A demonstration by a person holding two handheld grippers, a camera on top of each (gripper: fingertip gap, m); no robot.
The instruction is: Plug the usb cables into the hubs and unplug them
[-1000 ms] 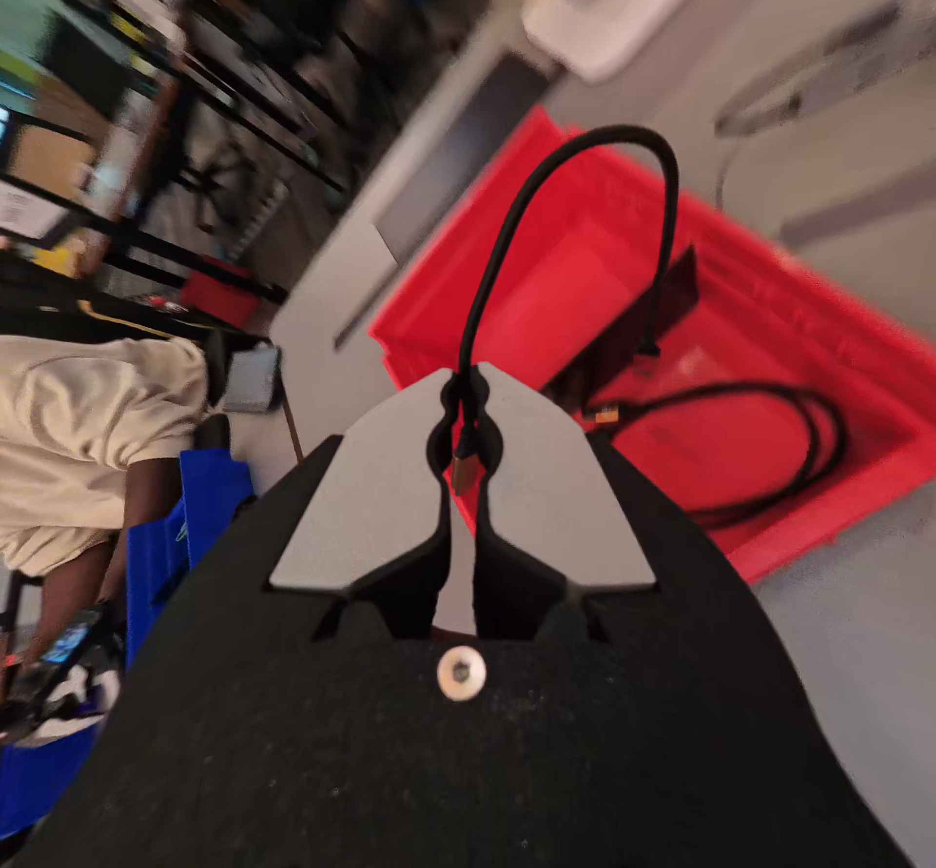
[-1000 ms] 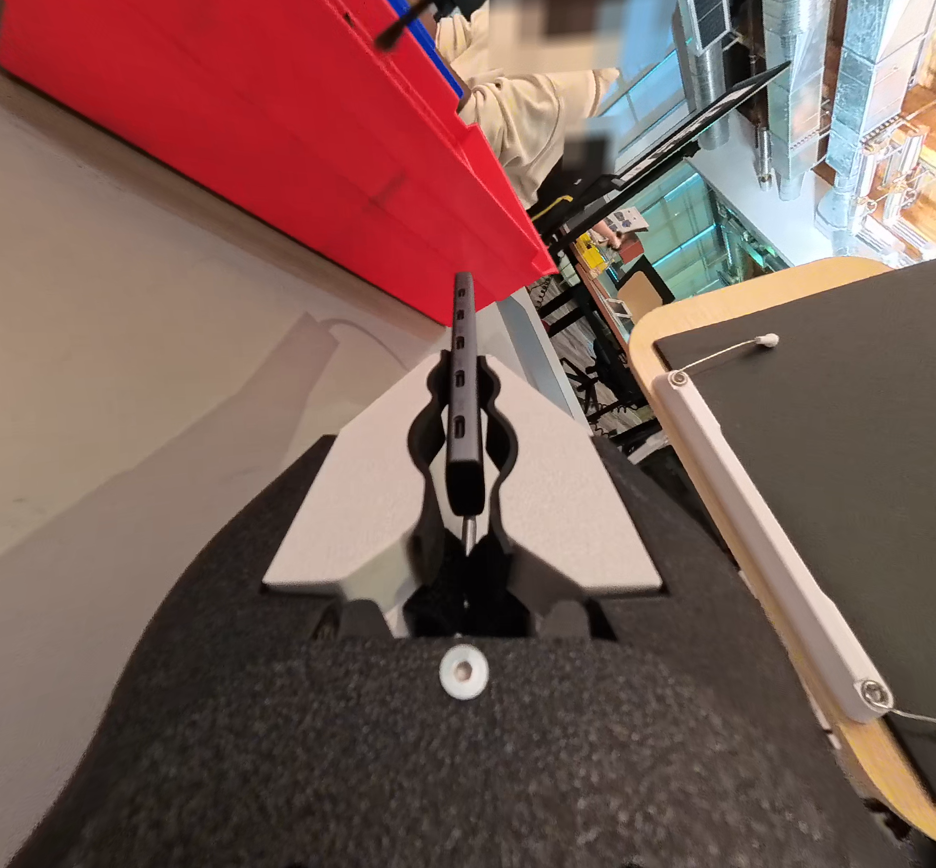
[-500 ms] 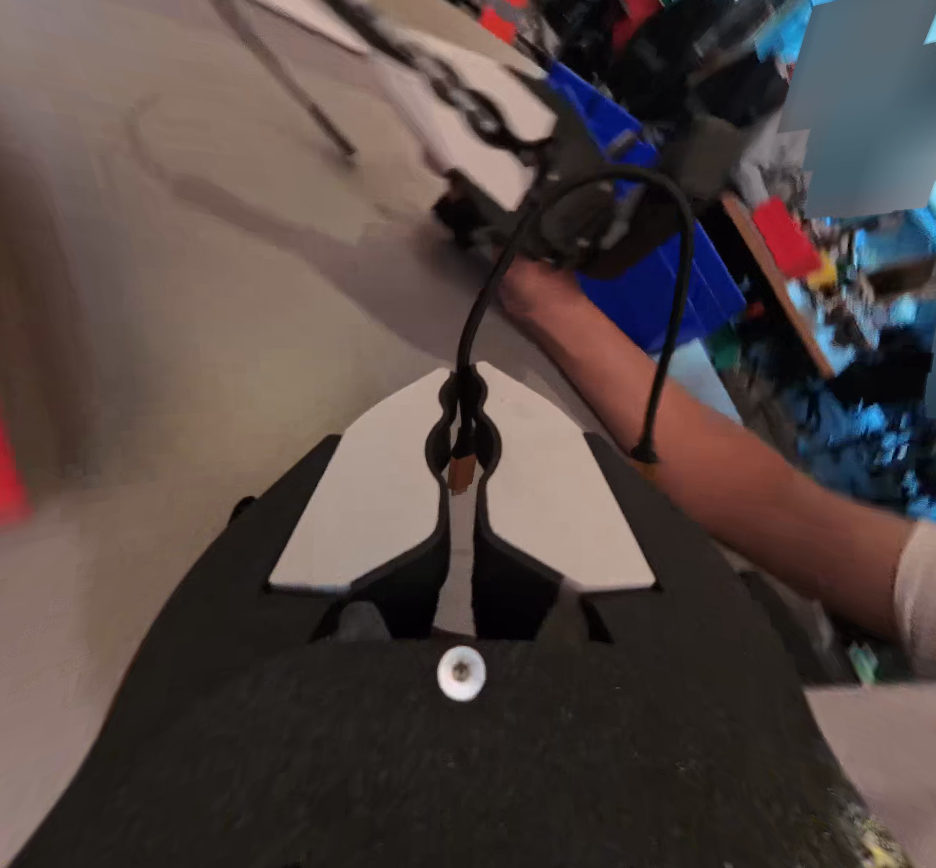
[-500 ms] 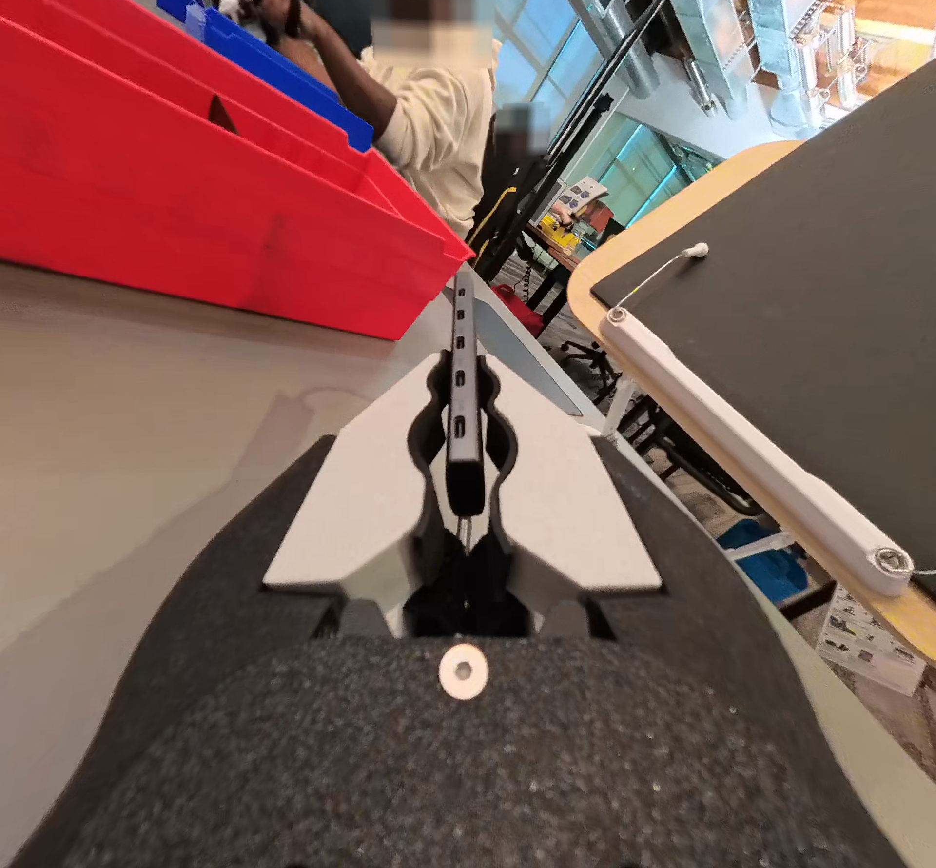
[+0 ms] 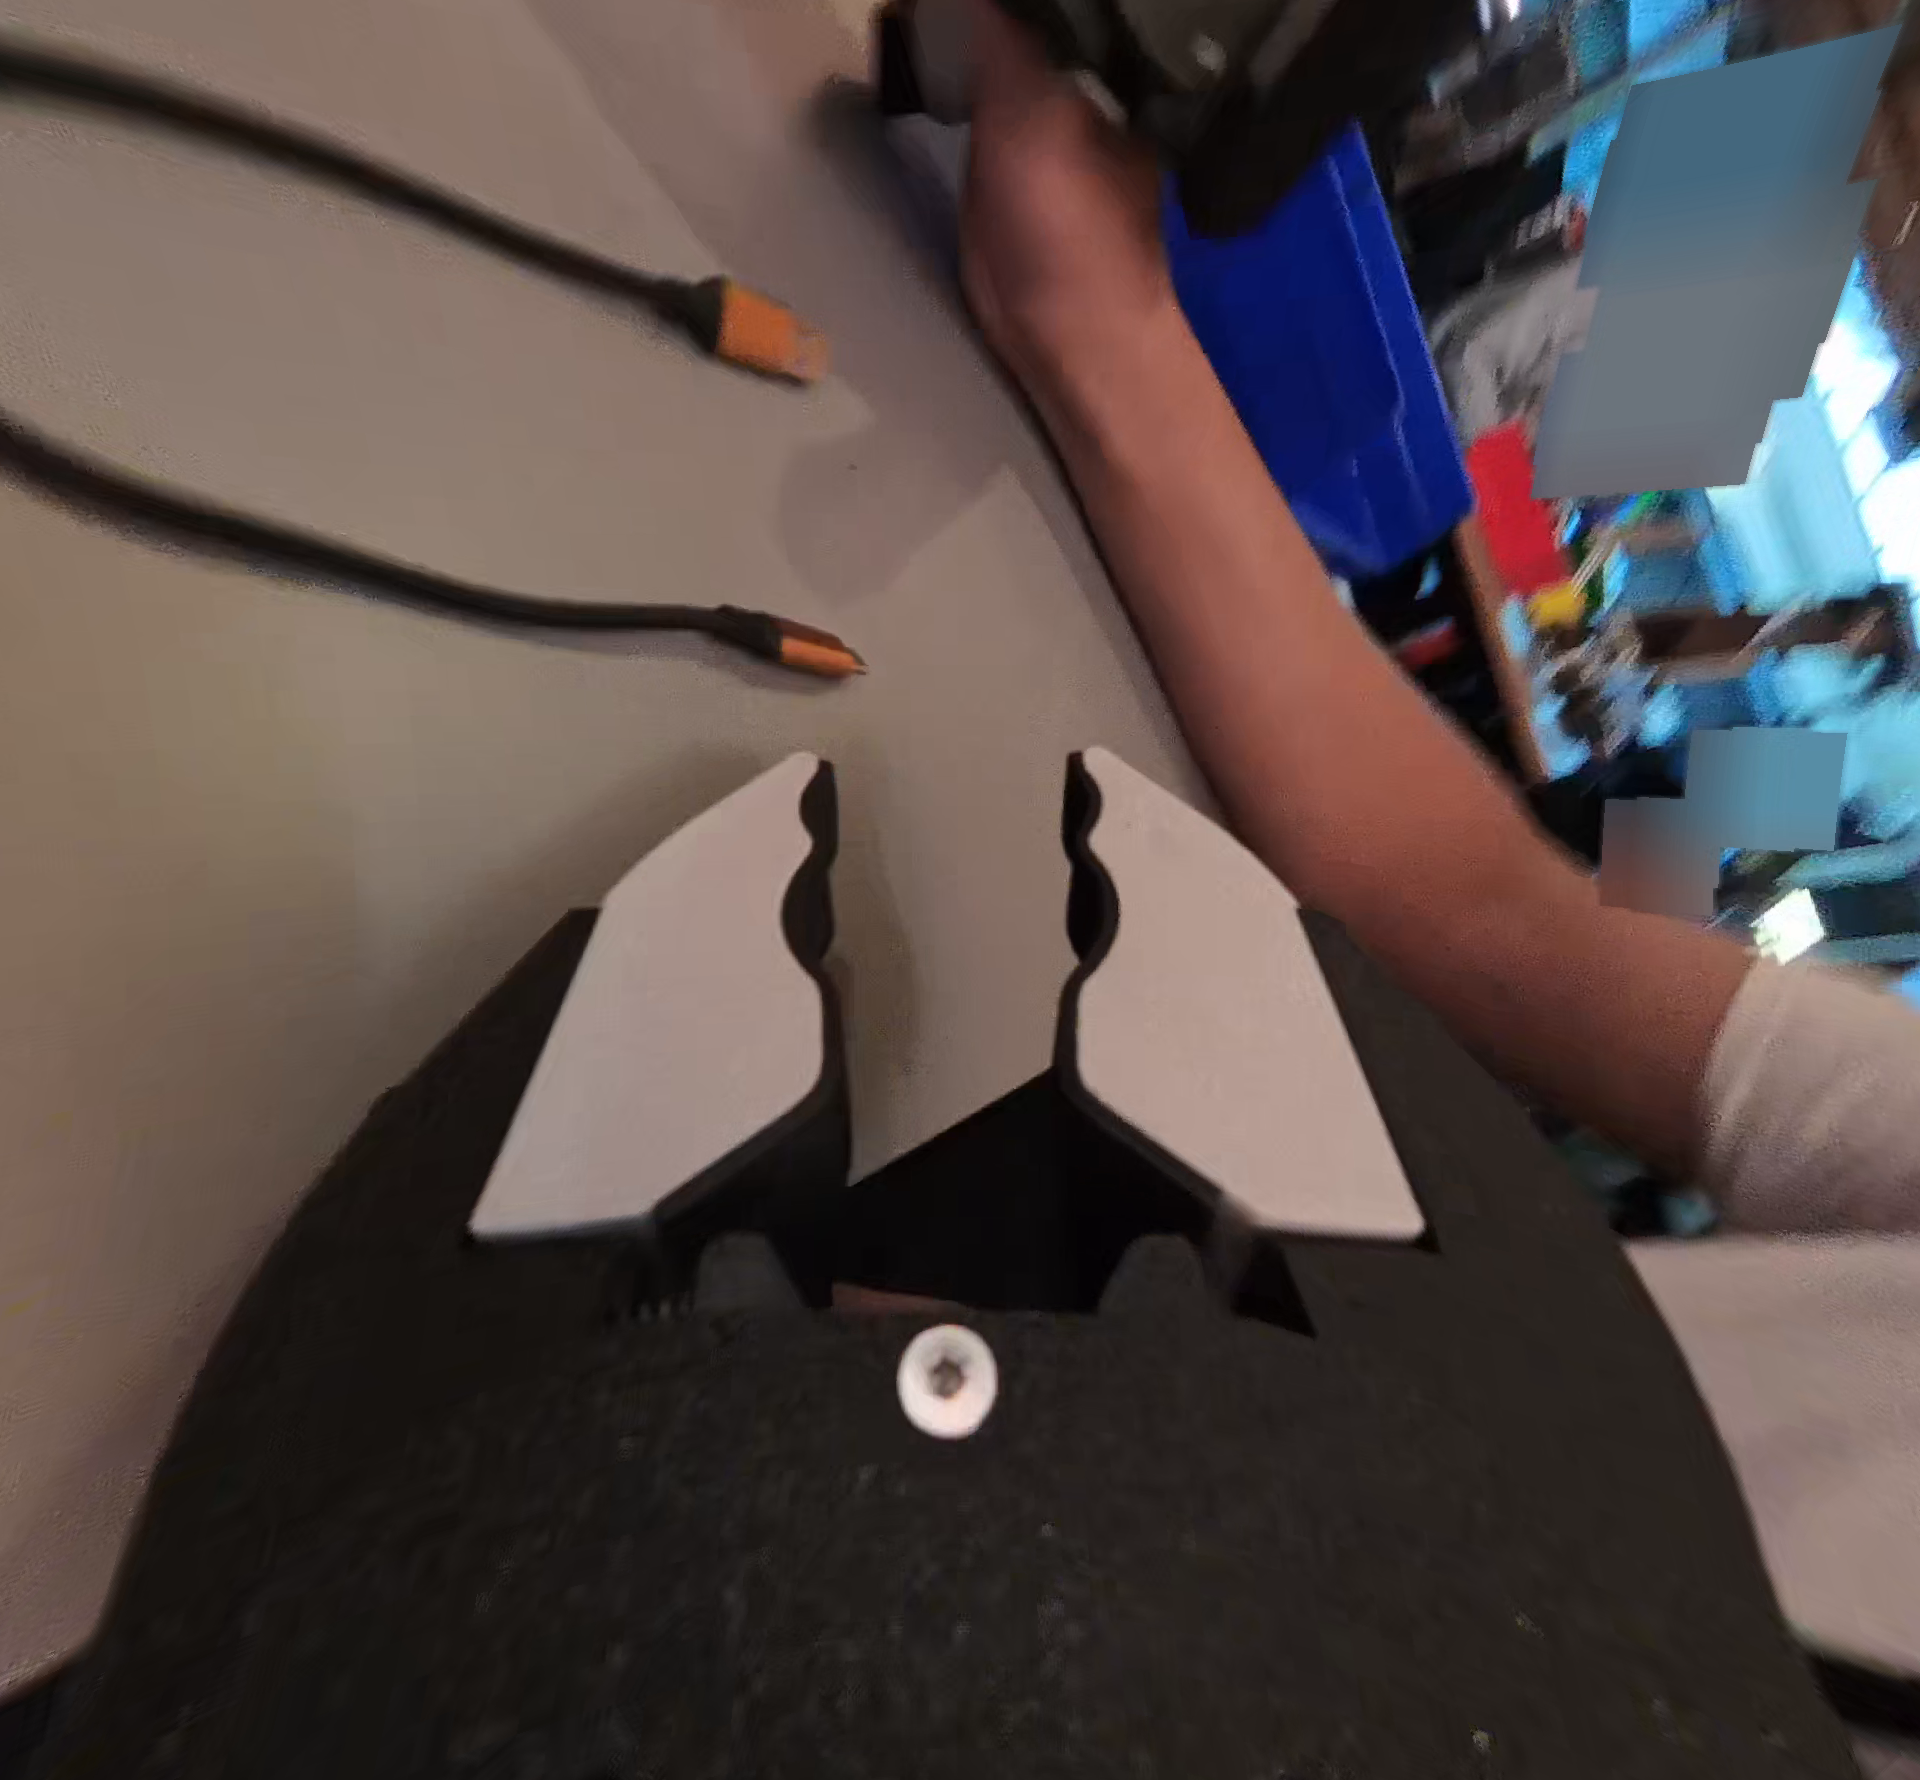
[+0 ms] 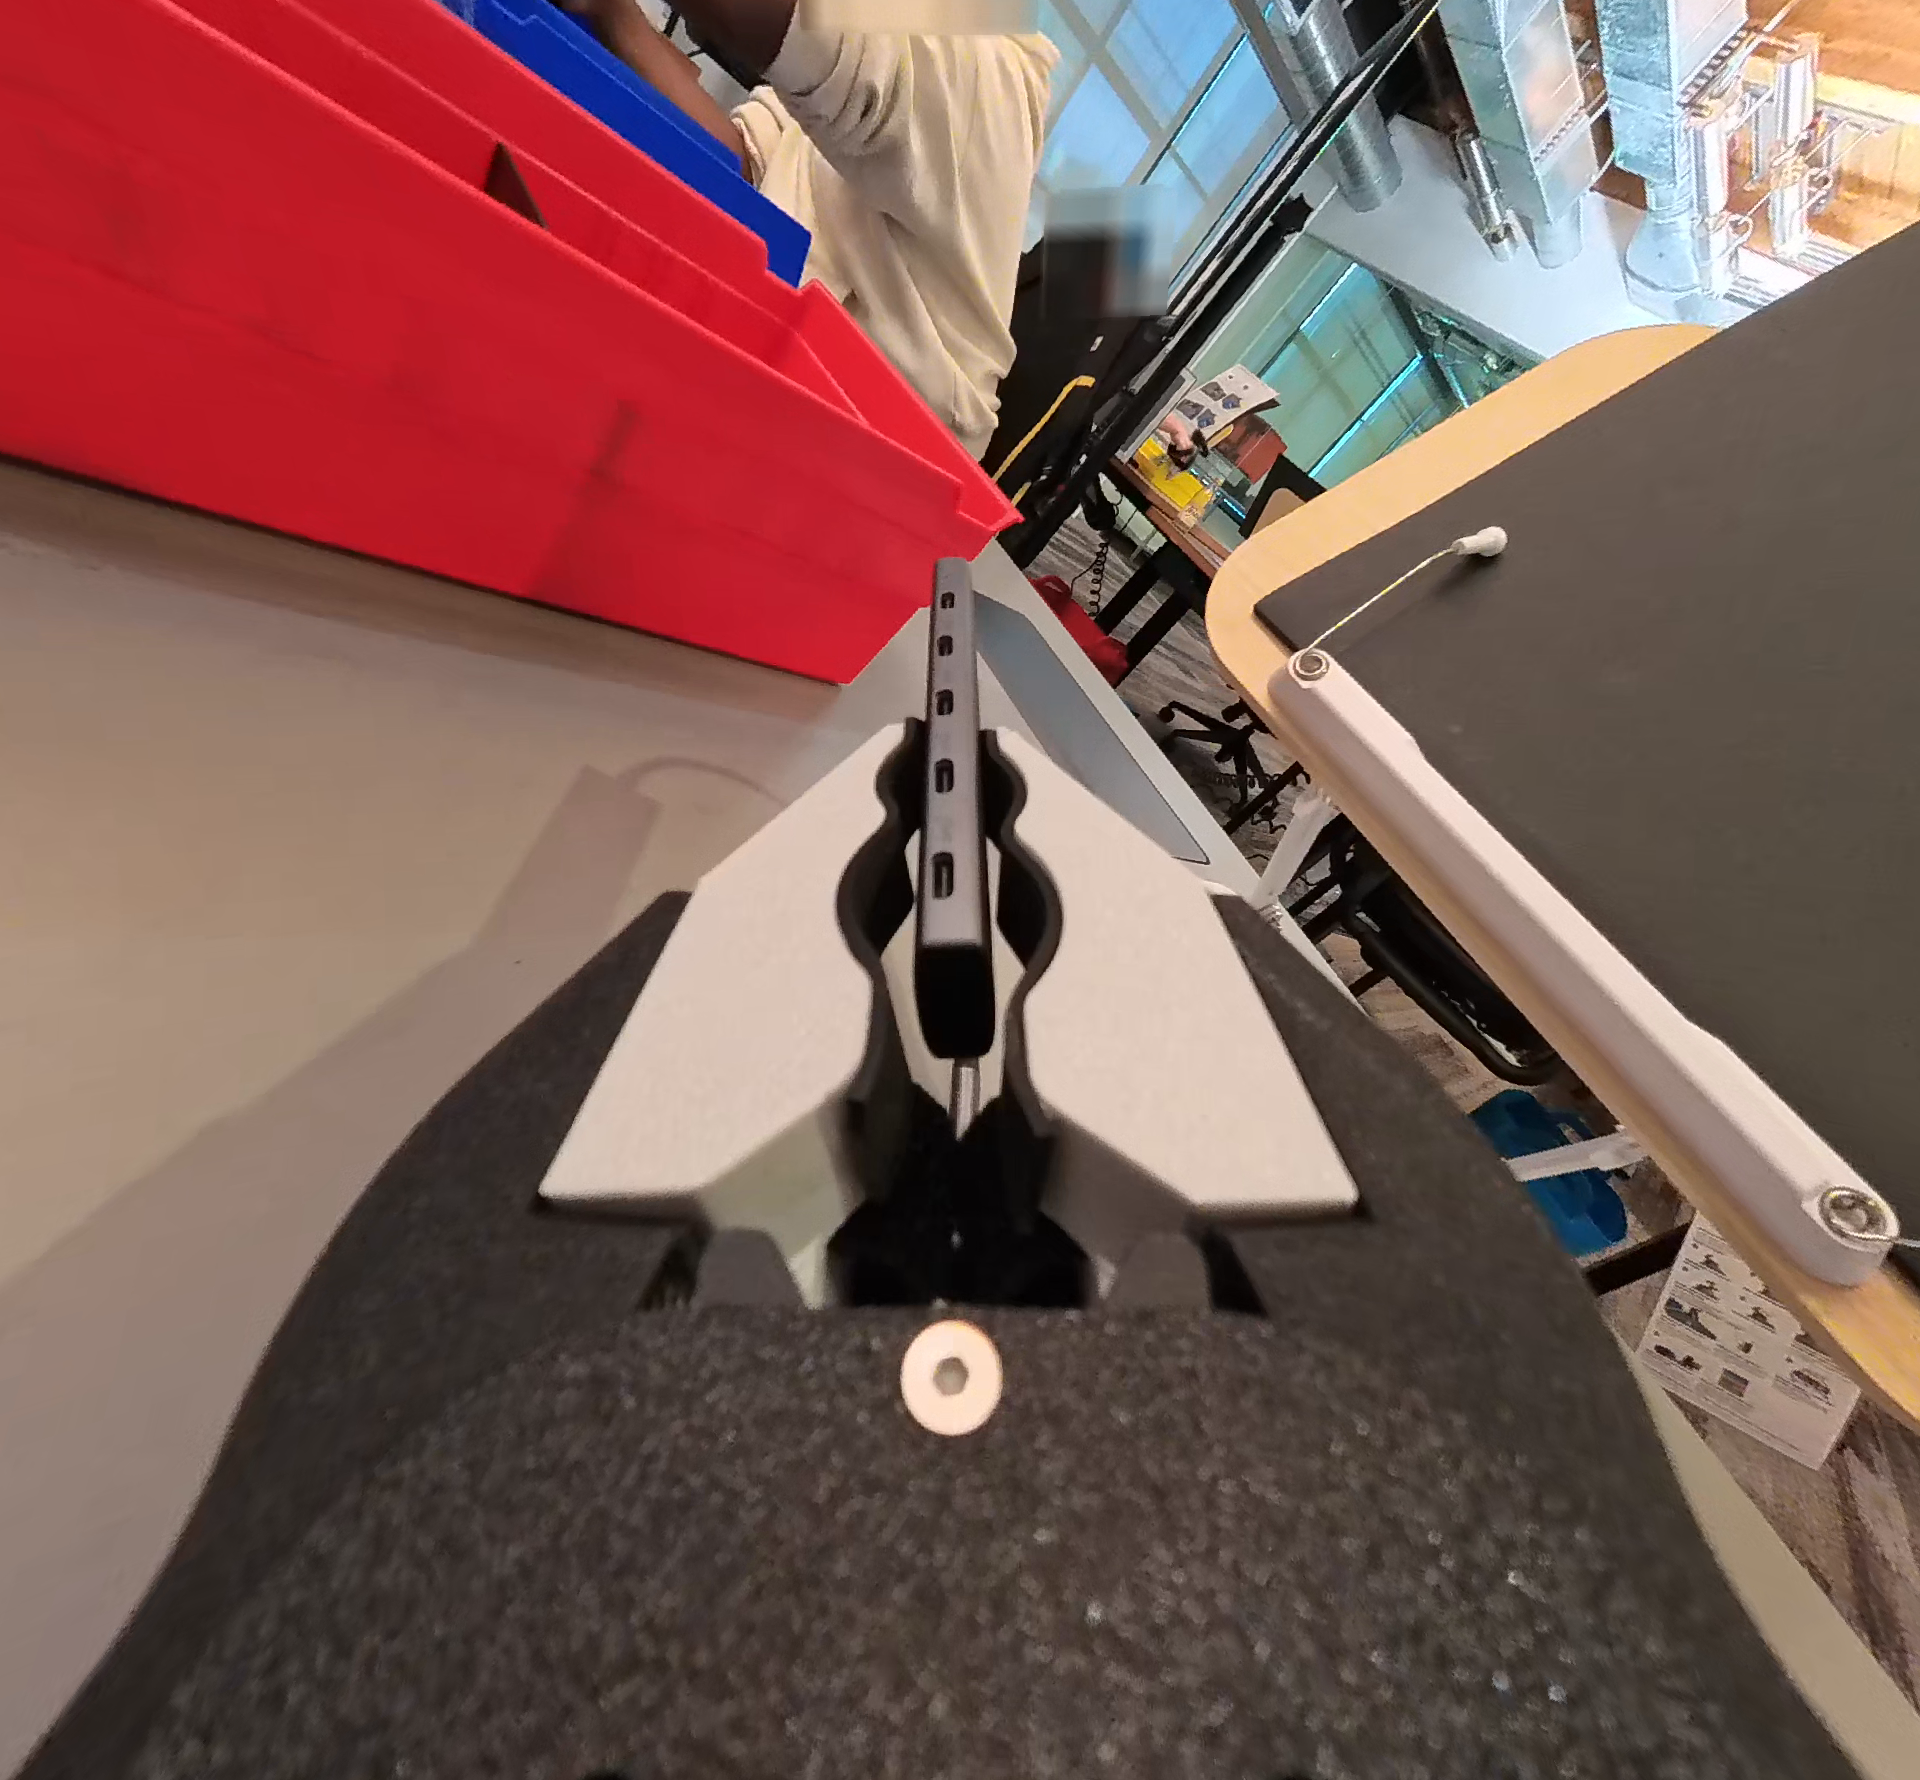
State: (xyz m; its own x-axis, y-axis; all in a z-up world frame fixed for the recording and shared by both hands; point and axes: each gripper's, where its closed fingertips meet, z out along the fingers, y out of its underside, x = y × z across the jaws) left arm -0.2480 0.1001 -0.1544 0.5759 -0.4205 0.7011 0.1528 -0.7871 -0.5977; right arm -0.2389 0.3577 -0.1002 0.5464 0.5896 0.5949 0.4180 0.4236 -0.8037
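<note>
Grey table [image 5: 312, 795] with two cables [image 5: 416, 587], red bins [image 6: 364, 380]

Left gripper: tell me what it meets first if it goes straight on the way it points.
Probably bare table. The open left gripper aims between the nearer orange plug, just left of its line, and the person's forearm to the right; depth is unclear.

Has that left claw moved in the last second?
Yes. The left gripper swung away from the red bin it faced and now hangs open over the grey table, by two orange-tipped cable ends.
</note>
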